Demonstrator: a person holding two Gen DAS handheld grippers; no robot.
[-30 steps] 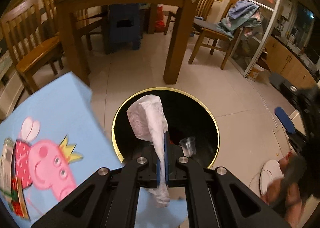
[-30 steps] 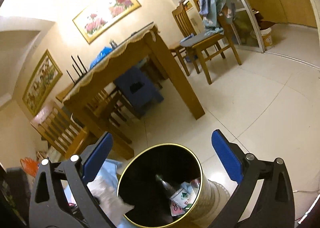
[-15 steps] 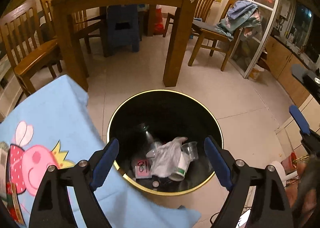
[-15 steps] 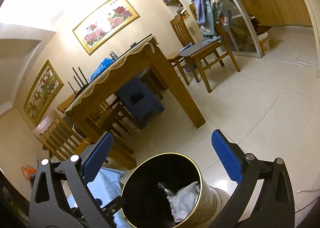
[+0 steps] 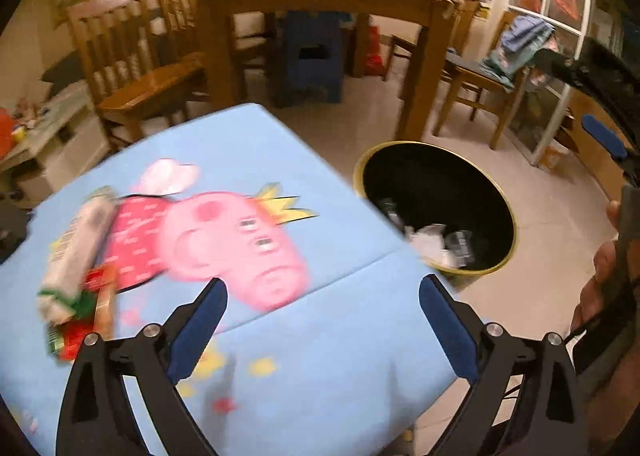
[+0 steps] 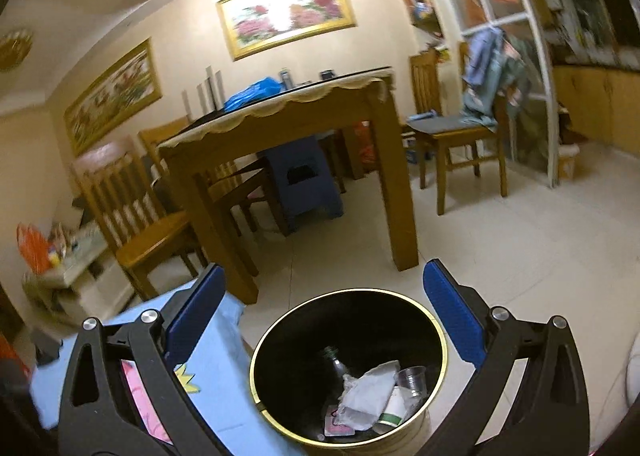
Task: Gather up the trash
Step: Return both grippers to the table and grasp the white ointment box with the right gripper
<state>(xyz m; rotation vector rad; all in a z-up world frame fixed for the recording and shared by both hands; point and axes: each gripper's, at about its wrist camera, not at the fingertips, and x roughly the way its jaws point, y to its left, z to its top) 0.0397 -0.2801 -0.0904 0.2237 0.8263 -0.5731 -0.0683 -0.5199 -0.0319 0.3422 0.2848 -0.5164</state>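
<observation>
- Here, the left gripper (image 5: 322,328) has just been opening and its blue fingers (image 5: 198,332) stand spread wide with nothing between them, above a light blue cartoon-print tabletop (image 5: 328,360).
- Left of the left finger, on that tabletop, lies a blurred cluster of trash: a pale wrapped package (image 5: 76,248) on top of a red and green packet (image 5: 80,320).
- Beyond the tip of the right finger, past the tabletop's edge, the black bin with a gold rim (image 5: 496,195) stands on the tiled floor, with crumpled white paper (image 5: 430,240) and a clear plastic cup (image 5: 460,242) inside.
- At the far right of the left wrist view a hand (image 5: 600,280) holds the handle of the right gripper.
- The right gripper (image 6: 322,332) is also spread wide and empty, with the bin (image 6: 438,336) directly between and beyond its fingers (image 6: 454,320).
- In the bin sit the crumpled paper (image 6: 368,392), the cup (image 6: 412,378), a bottle (image 6: 336,364) and a white cup with a green band (image 6: 394,412).
- The tabletop (image 6: 216,376) lies just behind the left finger, touching the bin's side.
- Farther off stand a wooden dining table (image 6: 384,159), wooden chairs (image 6: 132,215) and a blue stool (image 6: 304,183) under the table.
</observation>
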